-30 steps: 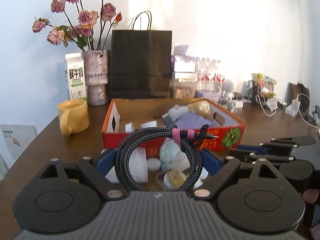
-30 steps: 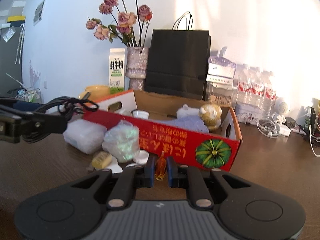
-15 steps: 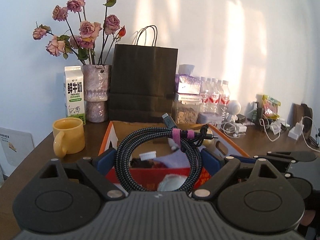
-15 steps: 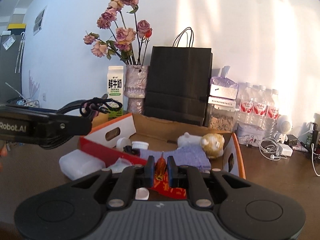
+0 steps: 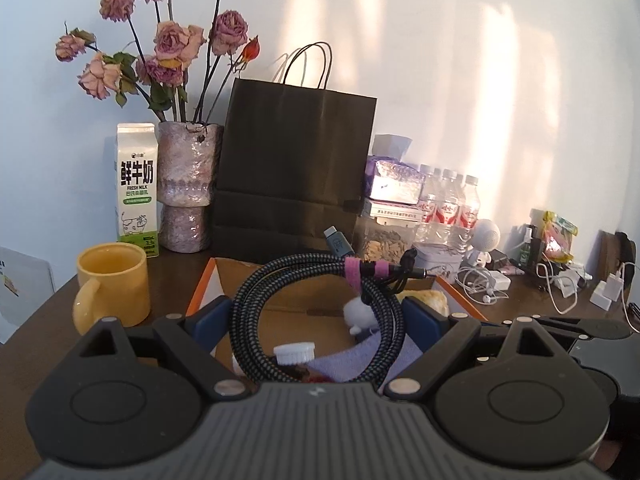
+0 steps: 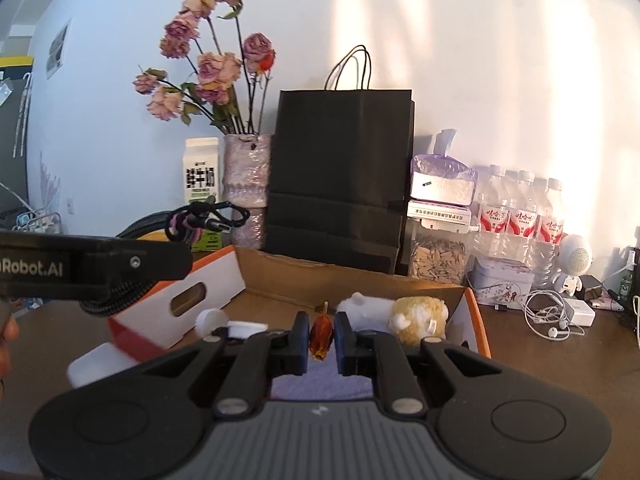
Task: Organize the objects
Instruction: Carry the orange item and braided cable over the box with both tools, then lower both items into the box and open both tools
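Note:
My left gripper (image 5: 316,312) stands wide, its blue pads (image 5: 210,318) pressed on the sides of a coiled black braided cable (image 5: 248,308) bound with a pink strap. It hangs over the open orange cardboard box (image 5: 206,280). In the right wrist view that gripper's finger (image 6: 92,268) and the cable (image 6: 200,220) show at the left. My right gripper (image 6: 322,344) is shut on a small orange-brown dried bud (image 6: 321,330) above the box (image 6: 216,280). Inside lie a yellow and white plush toy (image 6: 416,312), a purple cloth (image 6: 320,386) and white caps (image 6: 248,326).
Behind the box stand a black paper bag (image 5: 296,168), a vase of dried roses (image 5: 186,184), a milk carton (image 5: 136,188) and a yellow mug (image 5: 114,280). Water bottles (image 6: 520,216), a seed jar (image 6: 440,256) and chargers with earphones (image 6: 556,316) crowd the right. A white container (image 6: 96,364) lies left of the box.
Both grippers have moved forward and a little up, from in front of the box to over its opening. Each keeps its hold: cable in the left, bud in the right.

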`<state>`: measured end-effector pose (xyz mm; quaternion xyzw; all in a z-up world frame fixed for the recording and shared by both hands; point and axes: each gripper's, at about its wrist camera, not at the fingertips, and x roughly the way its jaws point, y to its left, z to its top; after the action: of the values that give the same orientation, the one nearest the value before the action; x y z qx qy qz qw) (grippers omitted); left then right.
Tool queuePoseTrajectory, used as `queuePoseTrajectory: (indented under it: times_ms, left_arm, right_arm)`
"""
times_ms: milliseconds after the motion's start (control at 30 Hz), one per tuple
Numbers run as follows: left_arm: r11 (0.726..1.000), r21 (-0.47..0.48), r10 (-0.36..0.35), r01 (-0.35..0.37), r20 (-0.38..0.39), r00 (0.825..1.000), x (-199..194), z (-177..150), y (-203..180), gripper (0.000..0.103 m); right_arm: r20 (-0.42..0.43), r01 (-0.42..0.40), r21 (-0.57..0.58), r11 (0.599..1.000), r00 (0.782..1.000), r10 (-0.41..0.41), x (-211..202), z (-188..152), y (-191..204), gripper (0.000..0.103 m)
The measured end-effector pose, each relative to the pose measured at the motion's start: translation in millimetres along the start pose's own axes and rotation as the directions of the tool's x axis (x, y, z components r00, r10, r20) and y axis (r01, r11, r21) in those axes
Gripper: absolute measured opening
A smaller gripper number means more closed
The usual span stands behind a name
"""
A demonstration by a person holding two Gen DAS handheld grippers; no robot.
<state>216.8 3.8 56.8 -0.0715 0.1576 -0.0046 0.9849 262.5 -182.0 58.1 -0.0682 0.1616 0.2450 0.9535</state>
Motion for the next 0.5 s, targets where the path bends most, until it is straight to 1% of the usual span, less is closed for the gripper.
queuePoseTrajectory:
  times_ms: [167,333,400,500]
  left_arm:
    - [1.000,-0.006,0.002,-0.002,-0.014,1.000,31,4,1,0.091]
    - [1.000,-0.011,0.003,-0.004,-0.038,0.999,57,0,6,0.091]
    - [1.000,-0.014,0.005,-0.006,-0.059,0.998,65,-2,10,0.091]
    - [1.000,-0.010,0.017,-0.018,-0.067,0.998,71,-4,14,0.091]
  right_arm:
    - [-0.001,0.019,0.014,1.000,1.000,-0.019,27,7,-12,0.012]
    - [-0.017,0.012,0.038,0.999,1.000,-0.011,51,3,-22,0.012]
    - [-0.019,0.002,0.050,0.999,1.000,-0.001,54,0,-25,0.012]
    - [-0.026,-0.005,0.056,0.998,1.000,0.006,55,-2,-28,0.012]
